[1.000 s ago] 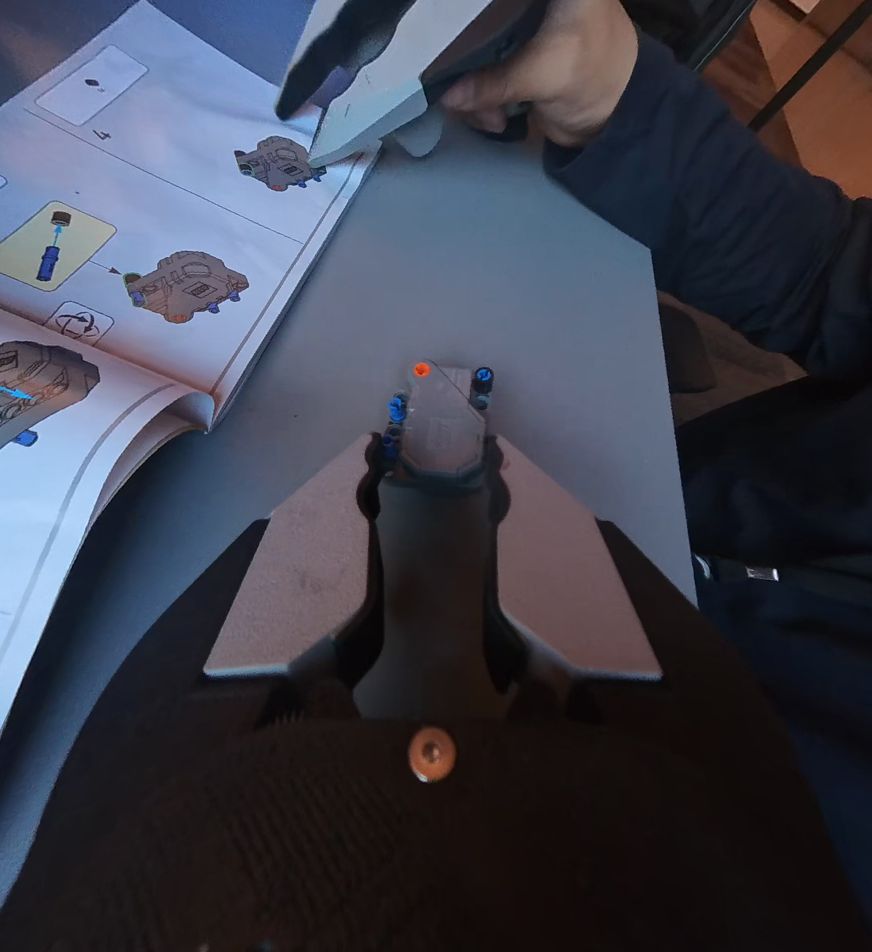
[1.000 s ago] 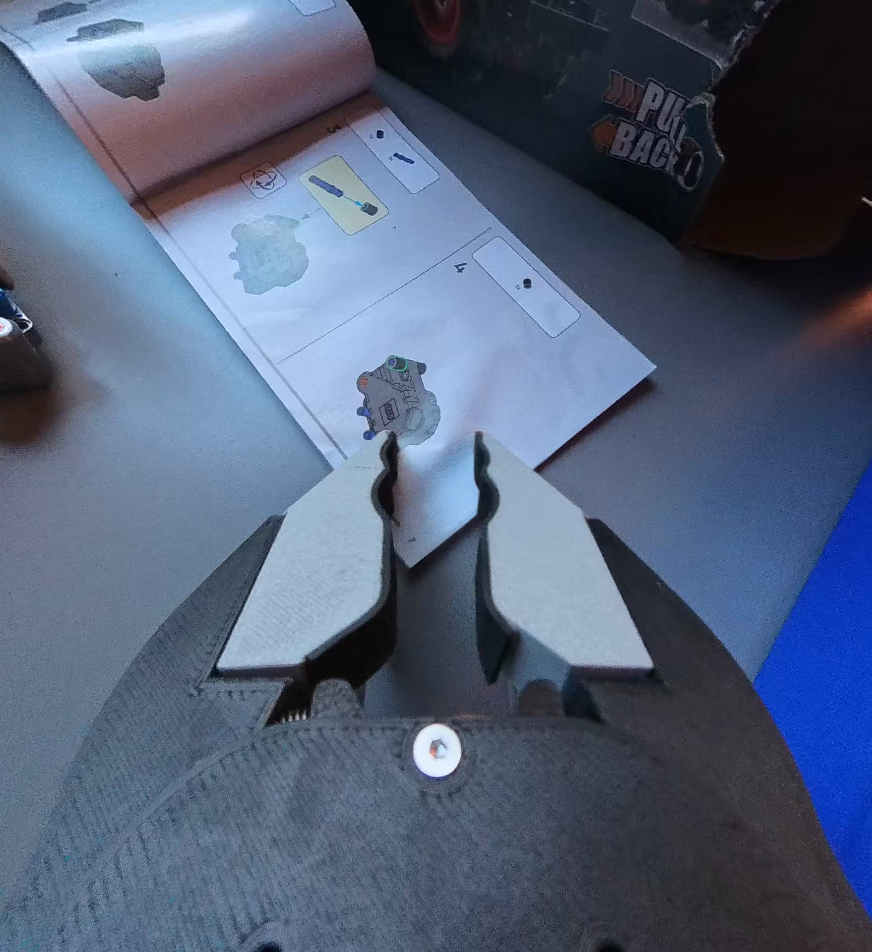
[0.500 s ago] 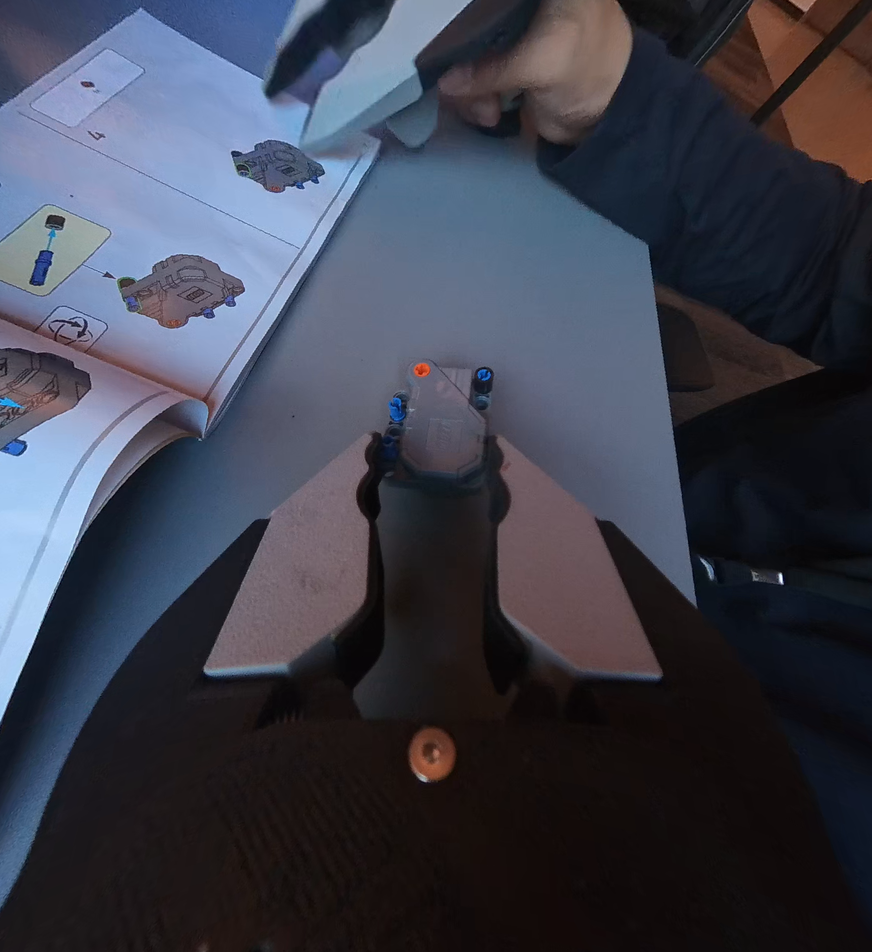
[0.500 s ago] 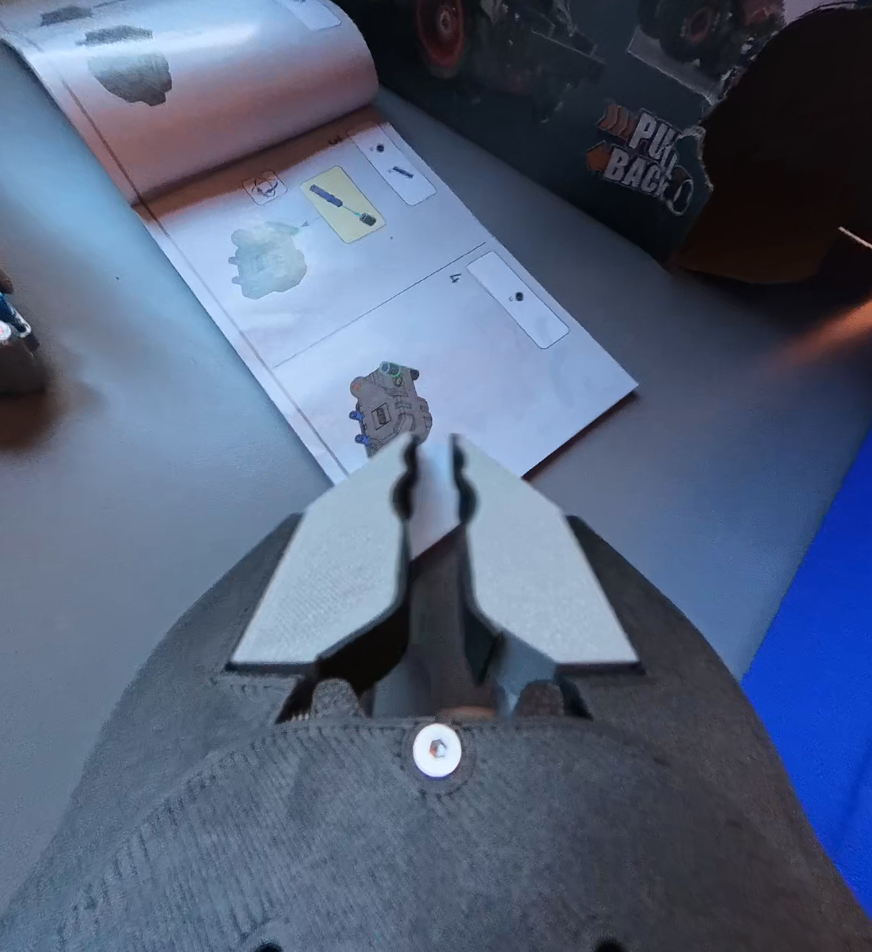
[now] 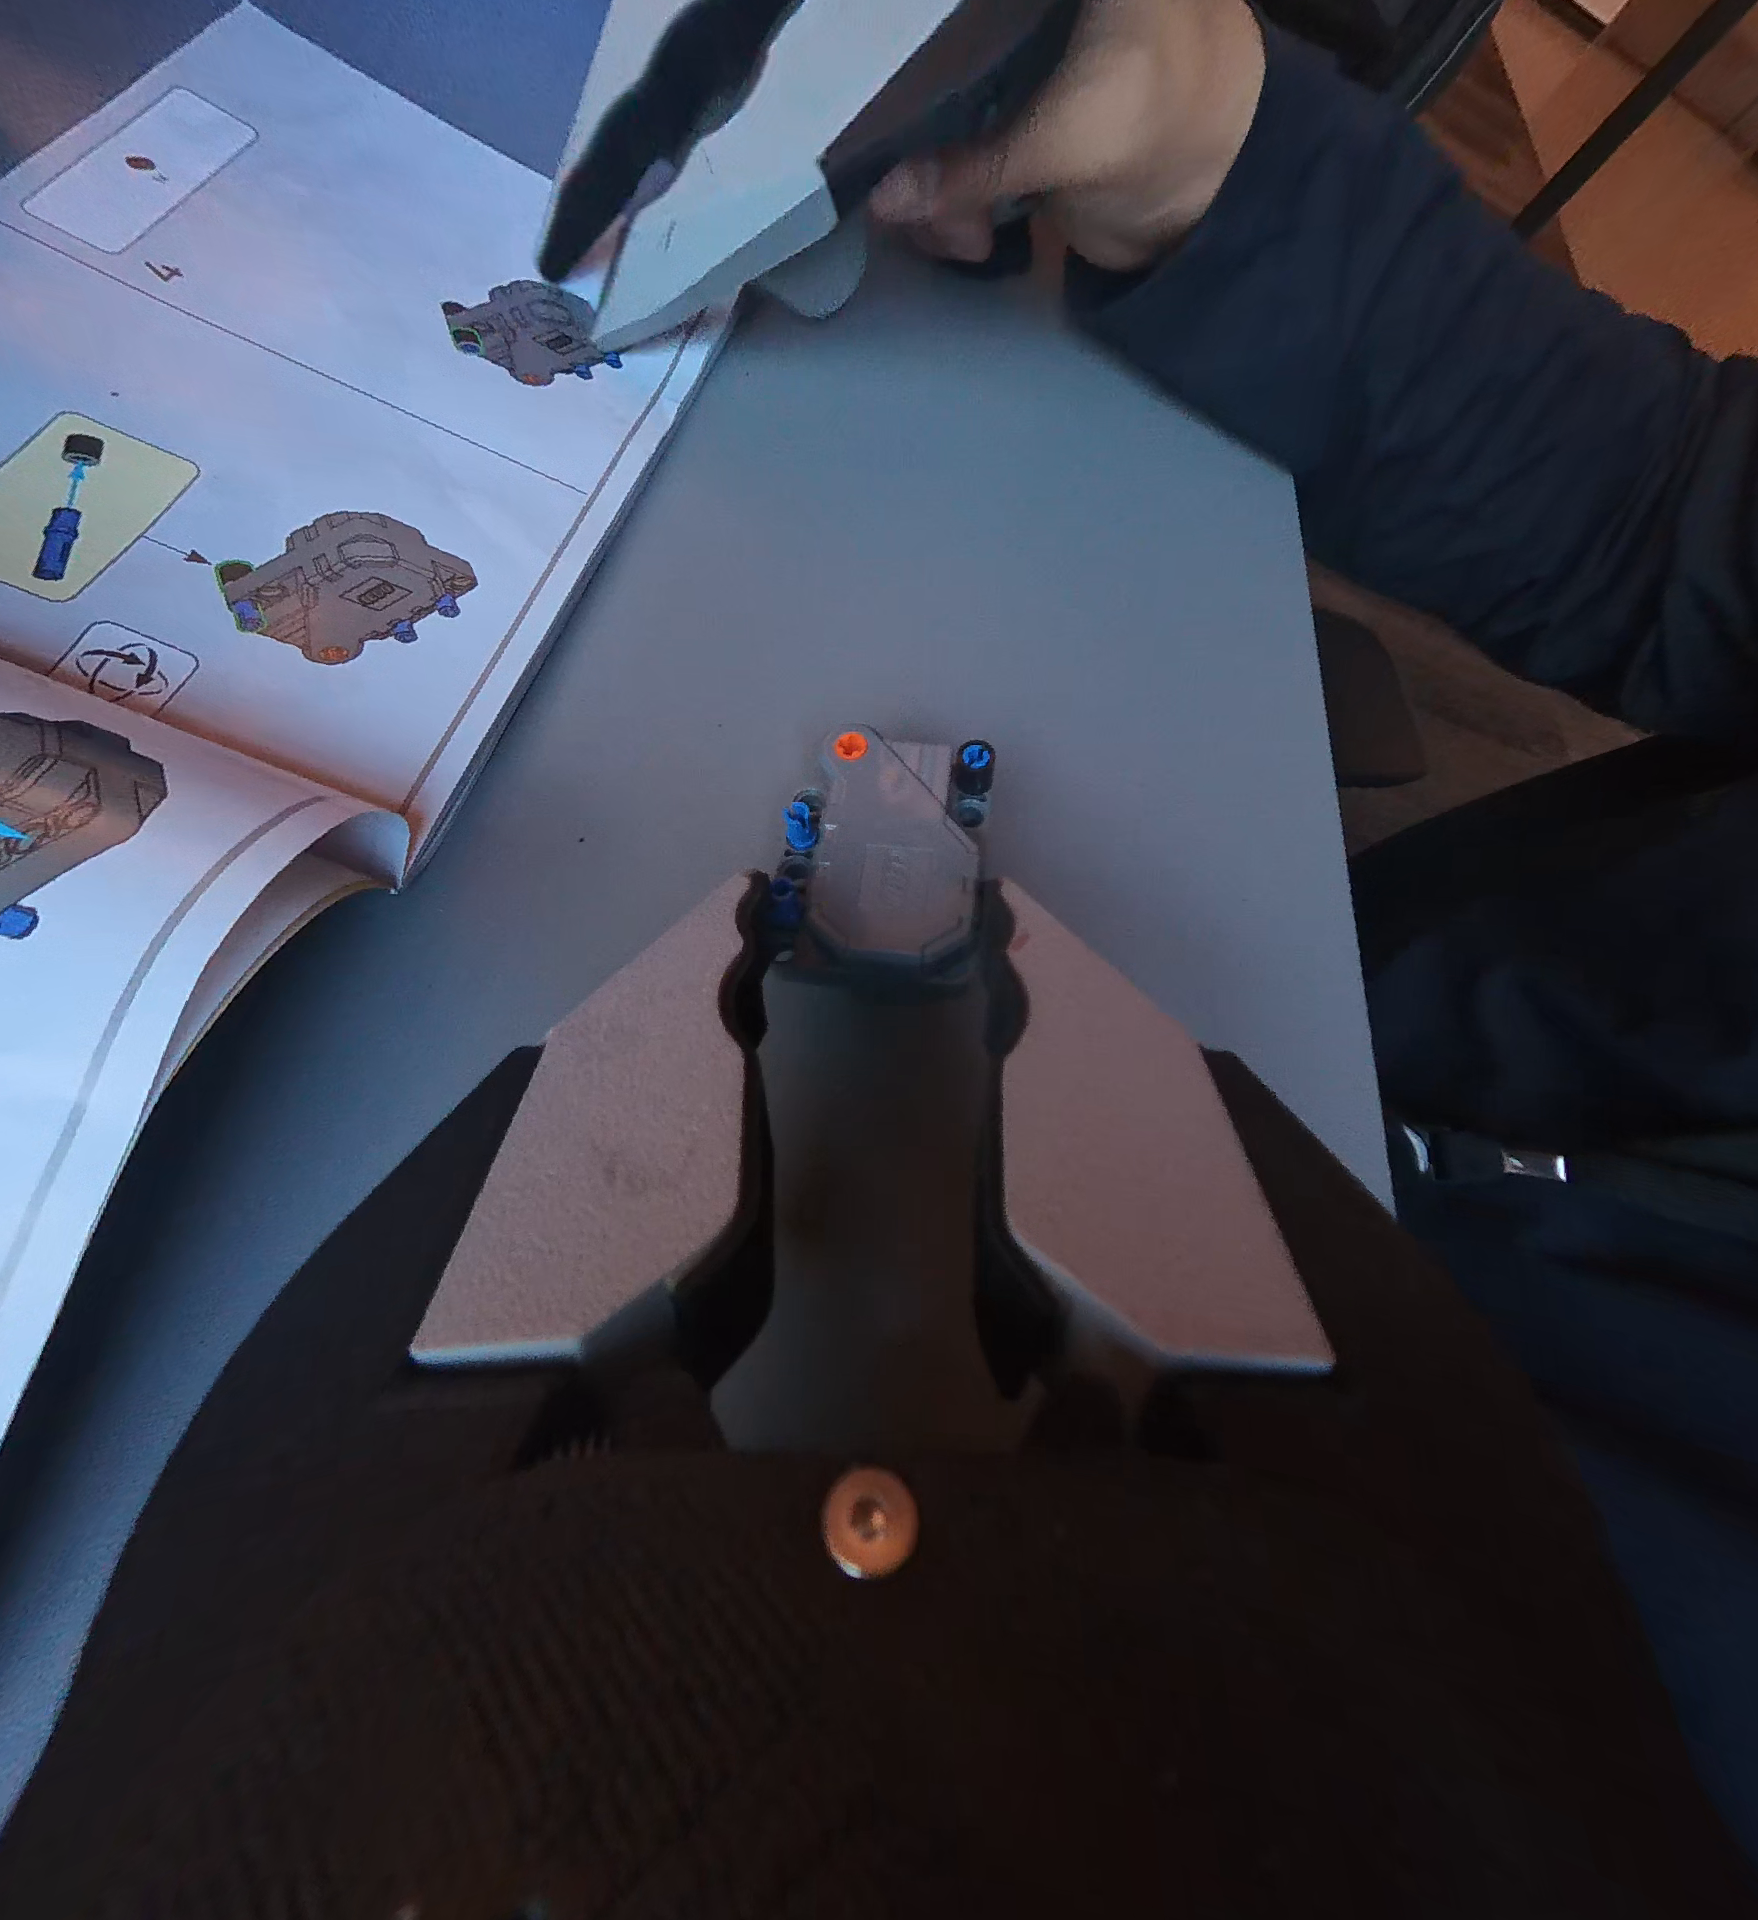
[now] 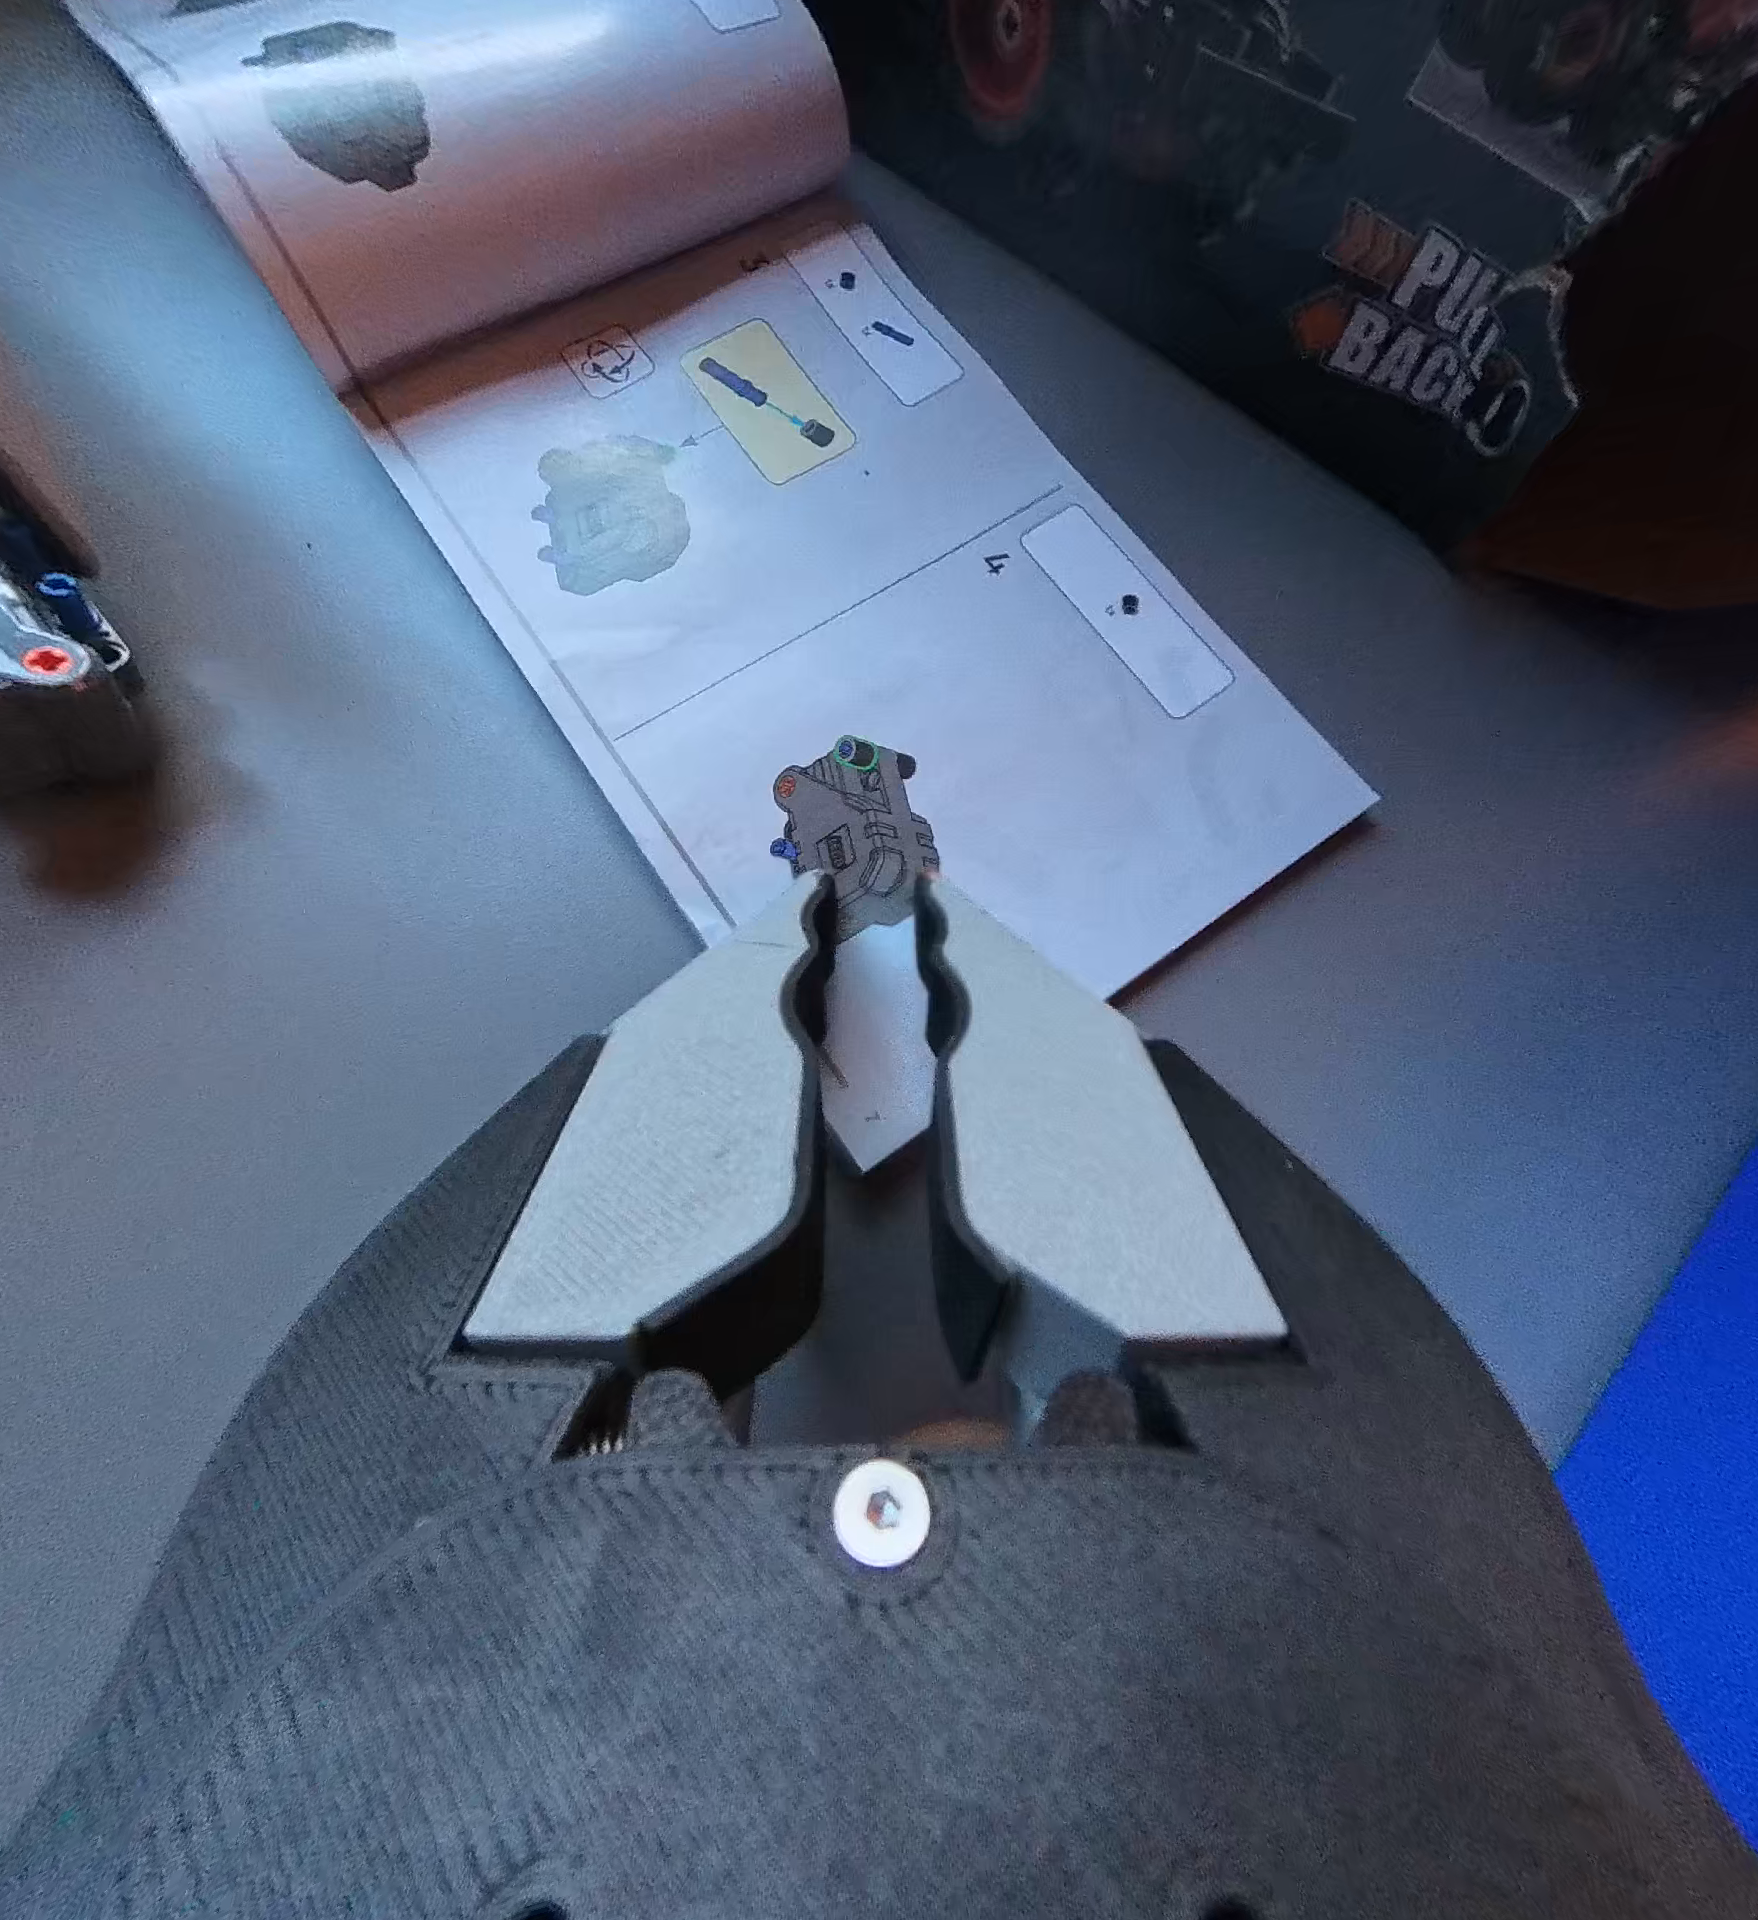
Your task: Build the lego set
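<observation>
Early stage, I judge: the left gripper (image 5: 875, 914) grips the grey motor block (image 5: 890, 852), pins fitted; most remains. The right gripper (image 6: 875, 894), fingers parted and empty, hovers over the instruction booklet (image 6: 958, 665).

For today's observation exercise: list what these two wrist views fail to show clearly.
- Left wrist view: the rear of the grey lego assembly is hidden between the left gripper fingers.
- Left wrist view: the right gripper is motion-blurred.
- Right wrist view: the instruction booklet corner is covered by the fingers; the box is cut off by the frame.
</observation>
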Demonstrator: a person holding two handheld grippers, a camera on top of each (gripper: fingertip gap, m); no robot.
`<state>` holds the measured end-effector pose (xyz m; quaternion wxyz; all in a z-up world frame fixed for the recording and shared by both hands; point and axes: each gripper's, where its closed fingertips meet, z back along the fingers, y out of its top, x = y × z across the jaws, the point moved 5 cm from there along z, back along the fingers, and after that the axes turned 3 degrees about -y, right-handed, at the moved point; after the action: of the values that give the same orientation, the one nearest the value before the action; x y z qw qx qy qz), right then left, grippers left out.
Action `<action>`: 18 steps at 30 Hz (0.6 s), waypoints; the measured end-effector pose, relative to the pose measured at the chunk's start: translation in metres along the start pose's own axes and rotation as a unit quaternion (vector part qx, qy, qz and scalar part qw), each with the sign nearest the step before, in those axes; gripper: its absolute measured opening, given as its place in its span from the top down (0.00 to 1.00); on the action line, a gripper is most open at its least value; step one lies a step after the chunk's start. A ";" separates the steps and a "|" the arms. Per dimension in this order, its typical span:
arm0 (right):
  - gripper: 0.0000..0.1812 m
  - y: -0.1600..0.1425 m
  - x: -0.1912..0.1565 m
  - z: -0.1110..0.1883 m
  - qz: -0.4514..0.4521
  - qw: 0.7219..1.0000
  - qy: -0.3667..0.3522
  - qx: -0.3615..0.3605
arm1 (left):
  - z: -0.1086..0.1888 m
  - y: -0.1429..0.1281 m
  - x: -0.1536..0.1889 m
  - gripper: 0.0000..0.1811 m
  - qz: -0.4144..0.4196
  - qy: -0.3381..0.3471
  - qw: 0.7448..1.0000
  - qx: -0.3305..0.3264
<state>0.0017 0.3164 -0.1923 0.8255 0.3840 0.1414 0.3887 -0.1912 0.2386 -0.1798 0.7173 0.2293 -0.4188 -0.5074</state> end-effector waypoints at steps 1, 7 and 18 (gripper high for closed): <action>0.80 0.000 0.002 0.001 -0.008 1.000 -0.004 0.000 | 0.000 0.000 0.000 0.79 0.000 0.000 1.000 0.000; 0.64 0.001 0.011 0.000 -0.004 0.998 -0.057 -0.009 | 0.000 0.000 0.001 0.79 -0.001 -0.002 1.000 -0.001; 0.76 0.003 0.005 -0.004 -0.021 1.000 -0.008 -0.021 | 0.000 -0.001 0.001 0.79 -0.001 -0.002 1.000 -0.001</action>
<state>0.0013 0.3238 -0.1925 0.8422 0.3669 0.1351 0.3713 -0.1915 0.2376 -0.1797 0.7161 0.2277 -0.4197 -0.5092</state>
